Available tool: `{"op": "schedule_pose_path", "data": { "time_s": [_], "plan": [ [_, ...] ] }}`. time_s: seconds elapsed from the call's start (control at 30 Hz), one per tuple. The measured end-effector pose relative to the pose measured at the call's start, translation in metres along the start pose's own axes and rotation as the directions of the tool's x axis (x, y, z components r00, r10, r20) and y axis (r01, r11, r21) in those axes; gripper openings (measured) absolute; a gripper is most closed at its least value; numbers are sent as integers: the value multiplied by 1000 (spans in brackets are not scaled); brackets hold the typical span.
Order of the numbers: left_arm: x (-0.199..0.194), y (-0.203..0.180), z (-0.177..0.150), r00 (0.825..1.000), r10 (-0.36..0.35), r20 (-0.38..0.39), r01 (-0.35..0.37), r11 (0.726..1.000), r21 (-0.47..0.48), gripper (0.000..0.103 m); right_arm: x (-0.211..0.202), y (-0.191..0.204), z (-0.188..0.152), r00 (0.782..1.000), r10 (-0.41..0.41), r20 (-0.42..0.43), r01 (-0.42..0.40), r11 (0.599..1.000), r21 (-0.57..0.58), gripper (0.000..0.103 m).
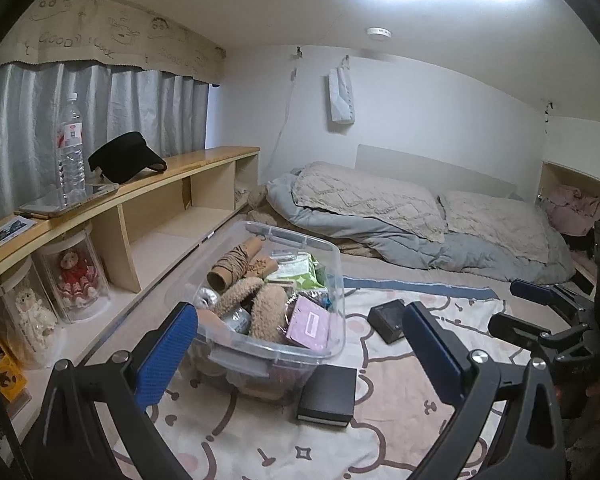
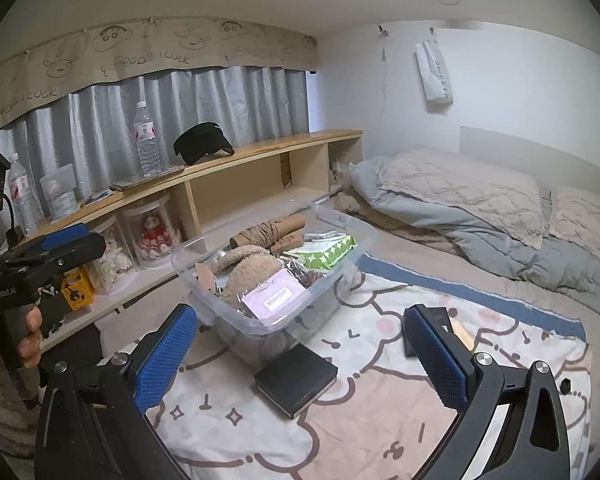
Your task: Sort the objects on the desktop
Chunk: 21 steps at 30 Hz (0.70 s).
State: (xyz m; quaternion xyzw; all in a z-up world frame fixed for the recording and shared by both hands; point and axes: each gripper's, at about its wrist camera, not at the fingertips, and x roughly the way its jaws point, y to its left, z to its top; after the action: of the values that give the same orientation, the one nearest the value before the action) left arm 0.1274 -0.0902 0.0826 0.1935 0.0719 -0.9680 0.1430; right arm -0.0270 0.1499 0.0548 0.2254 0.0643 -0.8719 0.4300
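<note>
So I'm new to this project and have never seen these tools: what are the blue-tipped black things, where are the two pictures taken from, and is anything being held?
They are two hand-held grippers; a person carries one in each hand. Each picture comes from a camera on one gripper, looking along its blue-padded fingers. The left gripper and the right gripper are both open and hold nothing. On the cartoon-print blanket stands a clear plastic bin full of small items. Beside it lie a black box and a smaller dark box. In the right view the person's hand grips the left tool's handle.
</note>
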Motion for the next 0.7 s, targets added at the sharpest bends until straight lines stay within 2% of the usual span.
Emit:
{"op": "schedule_pose_path", "data": {
  "time_s": [0.27,0.53,0.7],
  "plan": [
    [-3,-16,-17,1000,-2,-5,2,1000,18,103,-12,-3,-22,1000,-7,7,7,1000,15,103],
    [5,-14,-36,1000,-10,-24,9,999,-32,103,-22,-2,-31,999,-40,33,41,999,-14,103],
    [6,-19,-43,1000,17,-10,-17,1000,2,103,-24,-1,-37,998,-58,27,59,998,-35,103]
  ]
}}
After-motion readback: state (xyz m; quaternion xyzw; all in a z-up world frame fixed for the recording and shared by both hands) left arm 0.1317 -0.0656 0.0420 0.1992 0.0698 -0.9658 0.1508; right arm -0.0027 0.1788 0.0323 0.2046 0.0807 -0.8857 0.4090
